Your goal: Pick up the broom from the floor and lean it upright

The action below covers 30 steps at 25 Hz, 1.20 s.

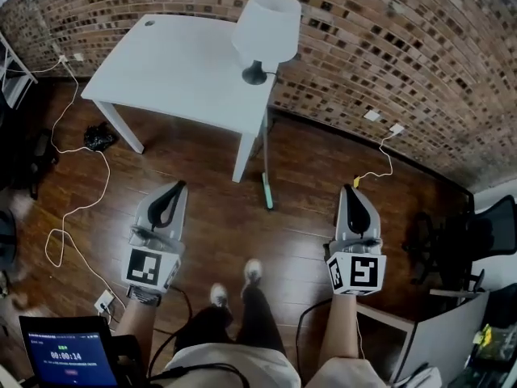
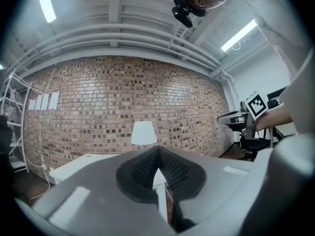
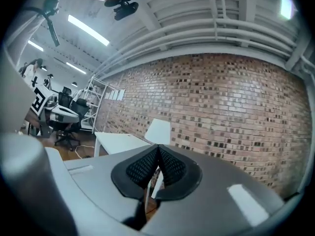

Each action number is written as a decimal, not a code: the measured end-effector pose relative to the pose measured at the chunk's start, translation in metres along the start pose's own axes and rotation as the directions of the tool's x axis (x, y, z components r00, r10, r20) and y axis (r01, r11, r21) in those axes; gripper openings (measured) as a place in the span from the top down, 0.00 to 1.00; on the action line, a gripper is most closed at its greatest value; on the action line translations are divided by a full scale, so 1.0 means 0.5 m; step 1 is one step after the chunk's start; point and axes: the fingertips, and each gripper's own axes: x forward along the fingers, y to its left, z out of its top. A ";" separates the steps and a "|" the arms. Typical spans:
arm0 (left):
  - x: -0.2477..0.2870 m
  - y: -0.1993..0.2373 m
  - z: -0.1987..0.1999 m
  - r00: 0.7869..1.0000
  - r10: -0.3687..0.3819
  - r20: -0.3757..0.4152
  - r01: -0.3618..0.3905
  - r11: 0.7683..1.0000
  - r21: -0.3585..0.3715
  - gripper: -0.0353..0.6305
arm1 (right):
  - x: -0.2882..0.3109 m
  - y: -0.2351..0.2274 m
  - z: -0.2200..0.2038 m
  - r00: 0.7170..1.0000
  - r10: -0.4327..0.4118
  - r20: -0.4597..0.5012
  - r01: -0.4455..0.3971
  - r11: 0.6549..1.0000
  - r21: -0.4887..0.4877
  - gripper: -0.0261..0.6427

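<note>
Broom [image 1: 268, 194]: upright, with the thin handle against the front right corner of the table [image 1: 178, 71], beside that corner's leg. The green lower end is on the floor.
Broom relative to tongs: ahead of both grippers and between their two lines, closer to the table than either. It is apart from both and touched by neither.
Brick wall [image 1: 388, 47]: runs behind the table and on past its right side.
Wooden floor [image 1: 299, 184]: dark boards, in front of and under the table.
Table: white, standing against the wall, top bare except for the lamp.
Lamp [image 1: 266, 27]: white shade on a dark base, at the table's back right corner, above the broom handle.
Left gripper [image 1: 179, 186]: in front of the table, left of the broom and pointing toward the table. The jaw tips meet and nothing is gripped; its own view shows only the table leg through the gap behind the tips.
Right gripper [image 1: 349, 189]: in front of the table and to its right, right of the broom. The jaws are closed tip to tip and empty.
White cable [image 1: 81, 176]: trails over the floor off the table's left side.
</note>
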 end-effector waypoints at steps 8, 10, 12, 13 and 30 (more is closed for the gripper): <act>-0.122 -0.023 0.111 0.995 0.016 0.096 -0.016 1.000 -0.007 0.95 | -0.176 -0.010 0.153 0.986 -0.092 0.137 0.084 0.995 0.062 0.94; -0.153 -0.028 0.130 0.995 0.035 0.098 -0.034 0.999 -0.005 0.95 | -0.206 -0.002 0.169 0.985 -0.080 0.155 0.067 0.994 0.084 0.94; -0.187 -0.044 0.157 0.992 0.047 0.115 -0.048 0.999 -0.001 0.95 | -0.245 0.003 0.179 0.984 -0.063 0.168 0.046 0.994 0.102 0.94; -0.206 -0.058 0.173 0.990 0.052 0.132 -0.053 0.999 0.002 0.95 | -0.270 0.004 0.181 0.984 -0.057 0.171 0.039 0.994 0.105 0.94; -0.312 -0.163 0.184 0.984 0.010 0.176 -0.013 1.000 0.012 0.95 | -0.414 0.038 0.131 0.988 -0.080 0.132 0.059 0.986 0.153 0.94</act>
